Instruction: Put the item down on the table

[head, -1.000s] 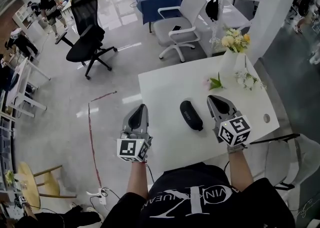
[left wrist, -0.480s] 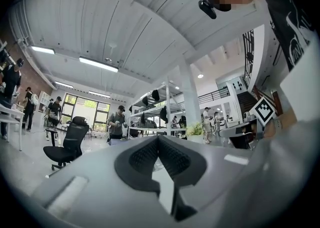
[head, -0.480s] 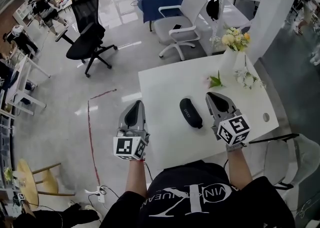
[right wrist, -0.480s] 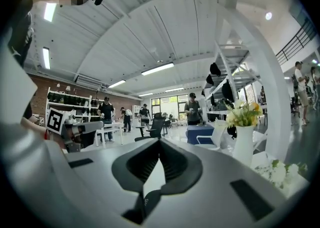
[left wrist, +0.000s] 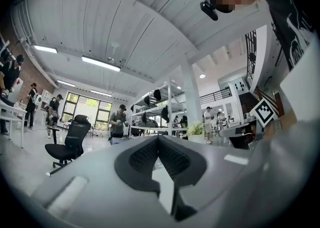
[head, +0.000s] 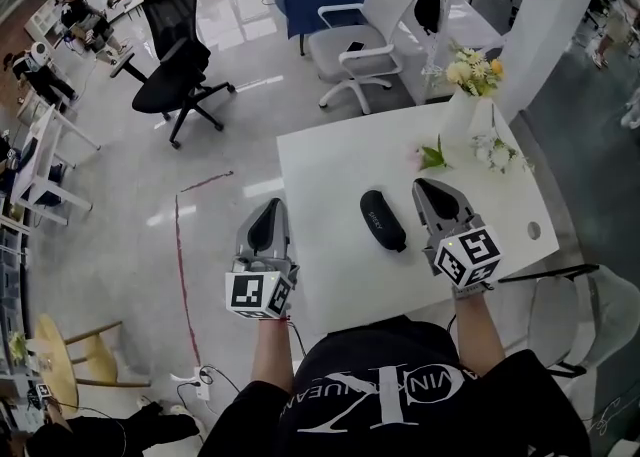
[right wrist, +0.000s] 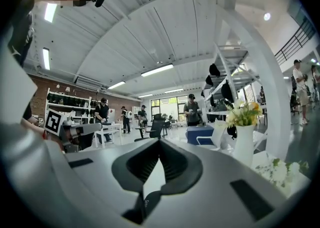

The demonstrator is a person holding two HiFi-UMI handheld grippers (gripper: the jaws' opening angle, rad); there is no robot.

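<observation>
A black oblong case (head: 383, 219) lies flat on the white table (head: 330, 160), between my two grippers and touched by neither. My left gripper (head: 270, 209) hovers at the table's left edge, left of the case, jaws shut and empty. My right gripper (head: 431, 189) hangs over the table just right of the case, also shut with nothing in it. In the left gripper view the gripper (left wrist: 159, 137) shows its pads meeting. In the right gripper view the gripper (right wrist: 159, 142) is closed too, and a bit of the case (right wrist: 148, 204) shows below the jaws.
A white vase of flowers (head: 462, 113) stands at the table's far right, with a loose pink flower (head: 428, 159) and white sprigs (head: 497, 155) beside it. A grey chair (head: 355, 53) sits beyond the table, a black office chair (head: 176, 63) on the floor to the left.
My left gripper has drifted a little left and back, off the table's edge. The right gripper and the case have hardly moved.
</observation>
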